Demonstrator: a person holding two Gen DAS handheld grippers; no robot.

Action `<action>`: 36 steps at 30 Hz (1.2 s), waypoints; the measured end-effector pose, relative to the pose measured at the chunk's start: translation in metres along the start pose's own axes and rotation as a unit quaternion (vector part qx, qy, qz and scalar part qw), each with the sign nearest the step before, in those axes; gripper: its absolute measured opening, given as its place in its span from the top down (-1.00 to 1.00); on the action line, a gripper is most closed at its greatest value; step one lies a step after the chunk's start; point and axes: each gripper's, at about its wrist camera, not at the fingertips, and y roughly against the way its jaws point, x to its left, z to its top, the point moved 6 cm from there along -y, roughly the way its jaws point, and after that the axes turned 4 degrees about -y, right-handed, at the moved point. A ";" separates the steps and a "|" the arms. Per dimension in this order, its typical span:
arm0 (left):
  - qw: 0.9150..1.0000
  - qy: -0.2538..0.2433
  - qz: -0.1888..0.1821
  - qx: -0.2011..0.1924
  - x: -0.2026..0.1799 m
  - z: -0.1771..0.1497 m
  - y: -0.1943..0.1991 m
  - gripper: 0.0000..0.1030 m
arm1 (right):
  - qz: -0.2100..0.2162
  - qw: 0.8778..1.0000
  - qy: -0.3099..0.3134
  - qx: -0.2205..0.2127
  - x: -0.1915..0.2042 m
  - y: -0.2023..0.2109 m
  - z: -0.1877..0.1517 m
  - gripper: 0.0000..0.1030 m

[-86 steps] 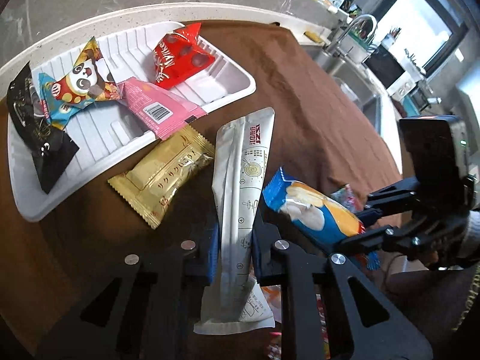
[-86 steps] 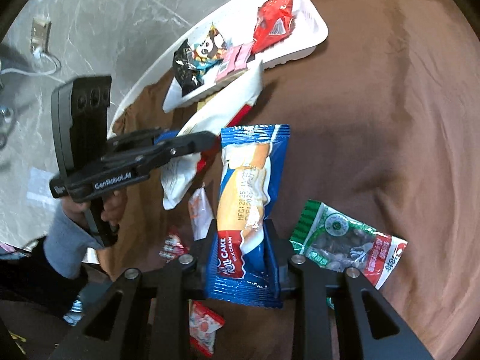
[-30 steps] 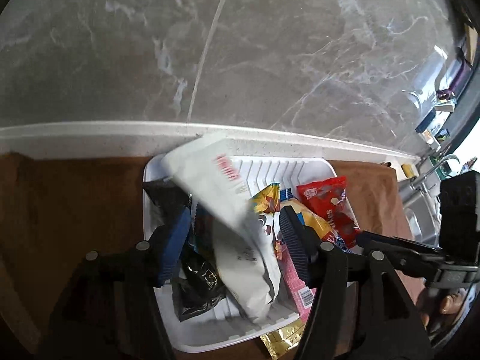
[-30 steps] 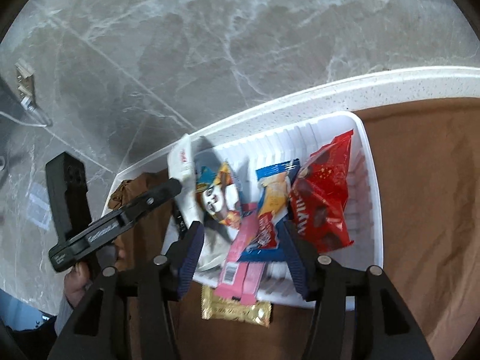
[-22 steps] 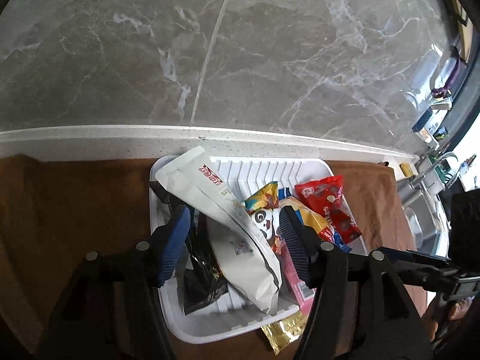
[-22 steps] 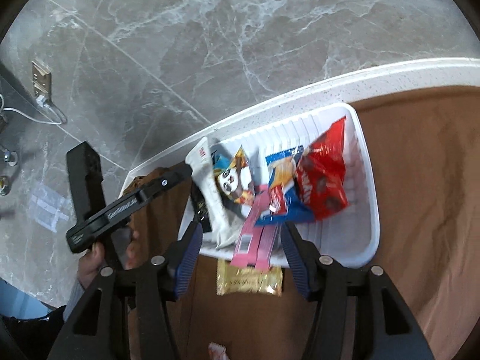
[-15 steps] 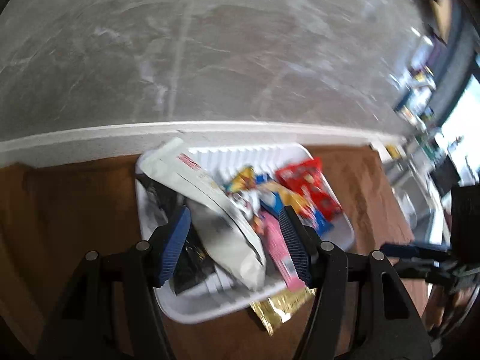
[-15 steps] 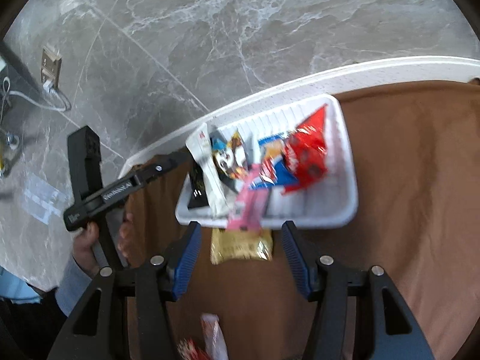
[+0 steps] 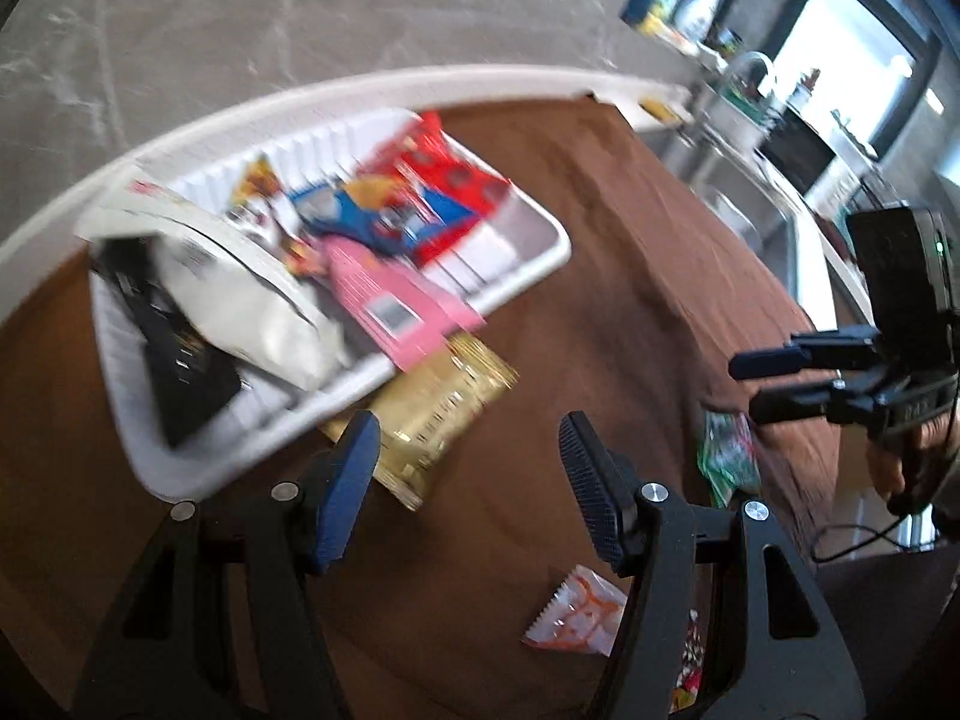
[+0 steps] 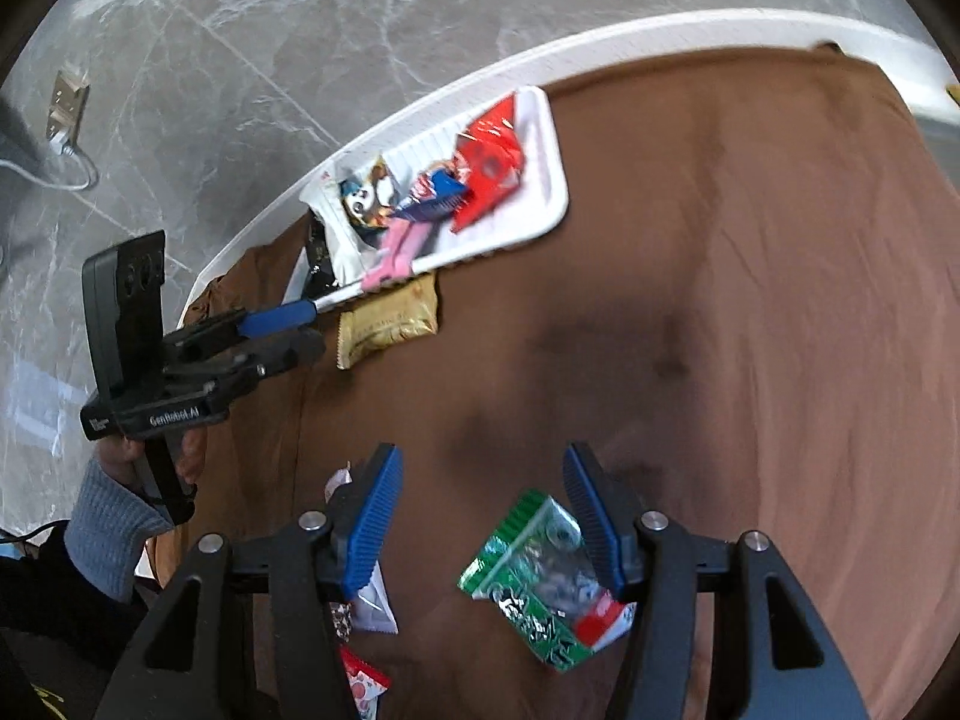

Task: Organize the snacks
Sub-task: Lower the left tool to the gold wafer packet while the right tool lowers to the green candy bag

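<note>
A white ribbed tray on the brown cloth holds several snacks: a white pouch, a black packet, a pink packet, a blue roll cake packet and a red packet. A gold packet lies on the cloth against the tray's near edge. My left gripper is open and empty just before the gold packet. My right gripper is open and empty above a green packet lying between its fingers.
A small white and orange packet and other small packets lie on the brown cloth near me. A marble wall stands behind the white counter edge. A sink and tap are at the far right.
Both grippers let go of their packets in the tray, the white pouch from the left and the blue roll cake from the right. Both have pulled back from the tray, open and empty.
</note>
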 end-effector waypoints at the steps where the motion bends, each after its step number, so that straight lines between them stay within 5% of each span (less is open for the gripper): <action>1: 1.000 -0.002 0.000 0.003 -0.001 -0.001 -0.004 -0.17 | 0.000 1.000 -0.003 0.000 -0.001 0.000 -0.002 -0.16; 14: 0.999 -0.029 0.010 0.041 0.014 0.008 -0.044 -0.21 | 0.000 1.000 -0.002 0.003 0.003 0.000 -0.009 -0.24; 20: 0.994 -0.065 -0.036 0.075 -0.009 0.000 -0.049 -0.21 | -0.016 1.000 0.018 0.005 0.003 0.003 -0.013 -0.24; 36: 0.996 -0.068 -0.007 0.059 -0.006 0.021 -0.047 -0.21 | -0.069 0.988 0.131 0.040 -0.010 -0.009 -0.035 -0.25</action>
